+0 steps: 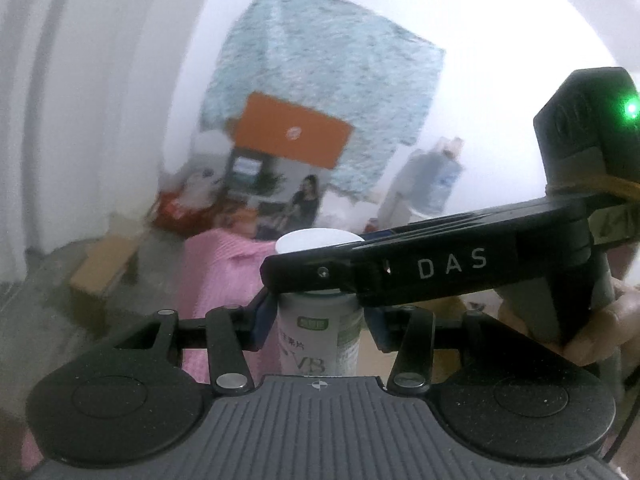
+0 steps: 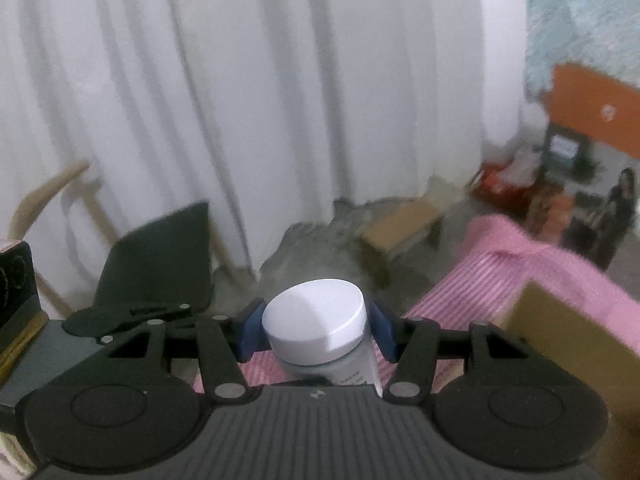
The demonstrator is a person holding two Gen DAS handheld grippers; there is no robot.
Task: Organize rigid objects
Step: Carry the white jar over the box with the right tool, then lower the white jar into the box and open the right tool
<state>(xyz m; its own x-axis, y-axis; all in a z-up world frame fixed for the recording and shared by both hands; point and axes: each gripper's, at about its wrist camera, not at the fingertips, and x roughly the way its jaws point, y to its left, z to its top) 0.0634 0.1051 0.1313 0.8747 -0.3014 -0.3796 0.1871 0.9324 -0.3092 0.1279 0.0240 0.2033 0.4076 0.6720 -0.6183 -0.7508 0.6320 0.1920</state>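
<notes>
We start at the left, where our left gripper [image 1: 316,326] has its blue pads closed against the sides of a white-capped bottle [image 1: 318,336] with a green-and-white label, pinching the body below the cap. The bottle stands upright between the fingers, lifted clear of the pink striped cloth [image 1: 224,272] behind and below it. Moving right, the right gripper [image 2: 314,332] closes on the same bottle higher up, its blue pads [image 2: 250,334] pressed on the wide white cap [image 2: 314,320]; in the left wrist view its black finger crosses the cap's front.

We judge the task partly under way: the bottle is picked up and held by both grippers, possibly to work the cap or just to carry it. Where it belongs we cannot tell. A brown cardboard box [image 2: 568,344] sits on the cloth at far right, and the placing is still left to do.
</notes>
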